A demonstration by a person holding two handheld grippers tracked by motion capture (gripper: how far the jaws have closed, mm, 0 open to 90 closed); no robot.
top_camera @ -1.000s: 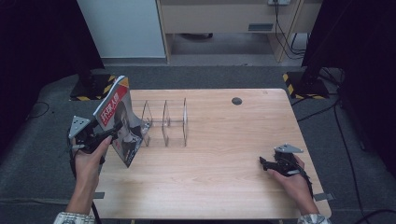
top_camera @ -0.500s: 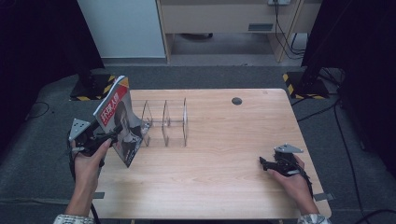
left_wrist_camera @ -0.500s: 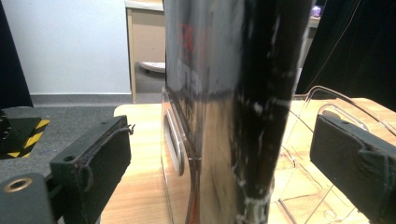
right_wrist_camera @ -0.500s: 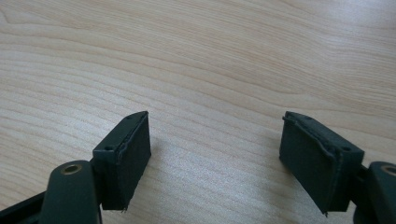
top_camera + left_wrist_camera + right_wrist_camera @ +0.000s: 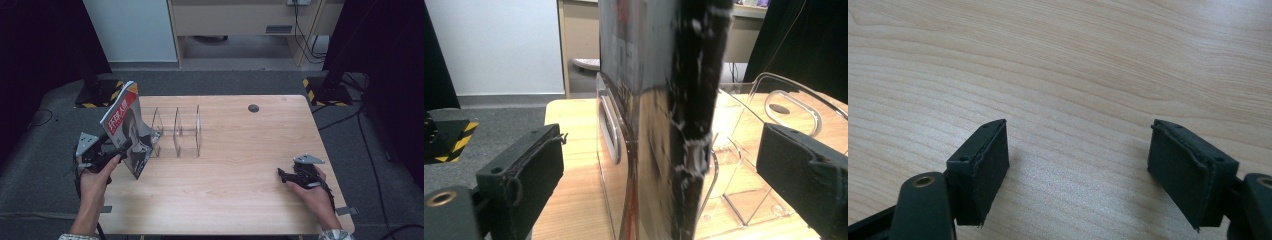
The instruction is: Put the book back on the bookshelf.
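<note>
A magazine [image 5: 125, 125] with a red and white cover stands tilted at the left end of a clear acrylic rack [image 5: 177, 132] on the wooden table [image 5: 235, 200]. My left gripper [image 5: 122, 147] is open, with the magazine's lower edge between its jaws. In the left gripper view the magazine's dark spine [image 5: 664, 125] rises between the two pads, with a gap on each side, and it stands between two clear dividers [image 5: 784, 105]. My right gripper [image 5: 281, 173] rests low at the table's right front. It is open, with bare wood between its jaws [image 5: 1078, 170].
A small dark round hole [image 5: 253, 108] marks the table's far right. The rack's other slots hold nothing. Beyond the table stand a white panel [image 5: 130, 30], a cabinet, and striped floor stands [image 5: 322, 90] with cables.
The magazine and my left hand have shifted very slightly to the right. The right hand has not moved.
</note>
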